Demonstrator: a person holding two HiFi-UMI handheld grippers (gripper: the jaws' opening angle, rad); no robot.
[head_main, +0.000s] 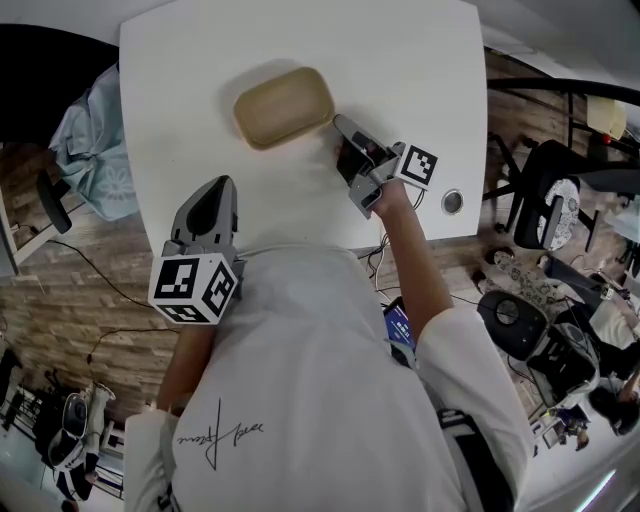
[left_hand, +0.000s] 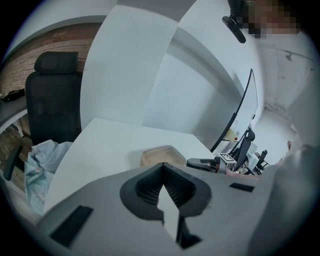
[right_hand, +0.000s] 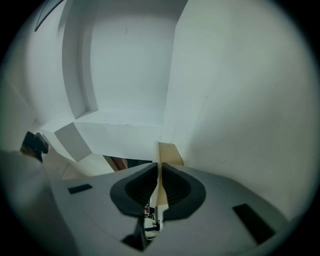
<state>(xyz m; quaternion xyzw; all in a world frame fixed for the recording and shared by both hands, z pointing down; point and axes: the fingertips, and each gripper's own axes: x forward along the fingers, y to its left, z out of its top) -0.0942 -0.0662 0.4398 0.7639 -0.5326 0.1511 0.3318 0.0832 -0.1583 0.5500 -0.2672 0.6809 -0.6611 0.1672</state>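
A white tabletop (head_main: 190, 110) stands above a brick-patterned floor. A tan tray (head_main: 284, 106) lies toward its far side. The right gripper (head_main: 341, 124) sits just right of the tray, its fingers pressed together and empty. The left gripper (head_main: 221, 184) hovers at the near left, its fingers likewise closed on nothing.

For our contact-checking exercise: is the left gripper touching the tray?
Apart. The head view shows bare table between the left gripper and the tray.
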